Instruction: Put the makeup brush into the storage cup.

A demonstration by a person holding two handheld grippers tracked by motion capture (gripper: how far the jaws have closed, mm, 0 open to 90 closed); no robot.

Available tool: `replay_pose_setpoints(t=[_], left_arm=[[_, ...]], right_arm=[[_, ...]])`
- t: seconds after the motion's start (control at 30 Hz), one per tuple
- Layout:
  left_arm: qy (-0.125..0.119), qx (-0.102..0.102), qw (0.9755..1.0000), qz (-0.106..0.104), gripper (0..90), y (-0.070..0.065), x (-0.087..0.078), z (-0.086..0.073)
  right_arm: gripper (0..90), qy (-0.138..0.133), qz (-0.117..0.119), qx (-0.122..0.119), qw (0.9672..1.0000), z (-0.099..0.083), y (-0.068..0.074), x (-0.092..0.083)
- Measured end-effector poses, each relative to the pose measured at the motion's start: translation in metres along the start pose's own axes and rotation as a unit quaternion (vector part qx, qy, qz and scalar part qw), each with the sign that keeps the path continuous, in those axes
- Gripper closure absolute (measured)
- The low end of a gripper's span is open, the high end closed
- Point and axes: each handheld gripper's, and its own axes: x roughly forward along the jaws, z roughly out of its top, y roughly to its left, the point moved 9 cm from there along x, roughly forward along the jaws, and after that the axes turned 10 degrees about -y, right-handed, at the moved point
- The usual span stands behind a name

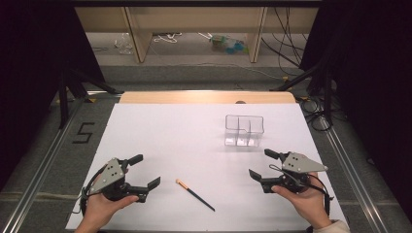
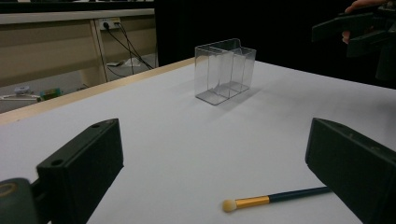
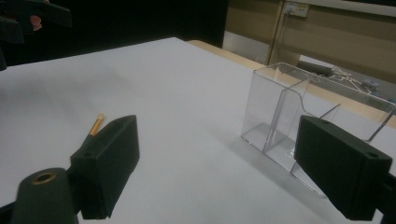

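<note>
A small makeup brush (image 1: 194,193) with a dark handle, gold ferrule and pale tip lies flat on the white table sheet (image 1: 184,136), near the front edge between both hands. A clear plastic box (image 1: 244,130) with inner dividers stands upright and empty at the back right. My left gripper (image 1: 148,170) rests at the front left, open and empty, with the brush (image 2: 275,198) just ahead of its right jaw and the box (image 2: 225,70) farther off. My right gripper (image 1: 260,163) sits at the front right, open and empty, facing the box (image 3: 289,112) and the brush (image 3: 97,124).
A wooden table edge (image 1: 209,97) runs along the back. Beyond it are shelf legs (image 1: 138,39), cables and a bottle on the floor. A black "5" mark (image 1: 83,132) lies on the floor at left. Dark stands flank both sides.
</note>
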Motion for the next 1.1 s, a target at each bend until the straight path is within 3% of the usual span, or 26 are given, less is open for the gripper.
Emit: replay_pose_setpoints(t=[0.23,0.33,0.7,0.83,0.93,0.97,1.1], left_arm=[[-0.002,-0.003,1.0,-0.003,4.6,-0.002,0.002,0.0],[-0.001,-0.009,0.9998,-0.015,6.1,-0.006,0.003,0.002],[0.022,0.014,0.9974,-0.067,9.3,-0.025,0.022,0.005],[0.05,0.031,0.9922,-0.11,12.4,-0.037,0.035,0.003],[0.066,0.051,0.9876,-0.133,13.5,-0.04,0.044,0.001],[0.07,0.046,0.9871,-0.136,14.0,-0.042,0.047,0.001],[0.094,0.063,0.9807,-0.159,15.2,-0.048,0.059,-0.003]], right_arm=[[15.4,0.002,-0.003,0.007,1.0,0.0,-0.001,-0.001],[15.4,0.002,-0.001,0.006,1.0,-0.001,0.0,0.0],[15.6,0.012,-0.001,0.014,0.9998,-0.003,0.0,-0.001],[15.6,0.004,-0.001,0.007,1.0,-0.002,-0.002,0.0],[15.6,0.004,-0.001,0.008,1.0,-0.002,-0.002,0.0],[15.6,0.003,-0.002,0.008,1.0,-0.002,-0.002,0.0],[15.6,-0.001,-0.004,0.008,1.0,-0.001,-0.002,0.0]])
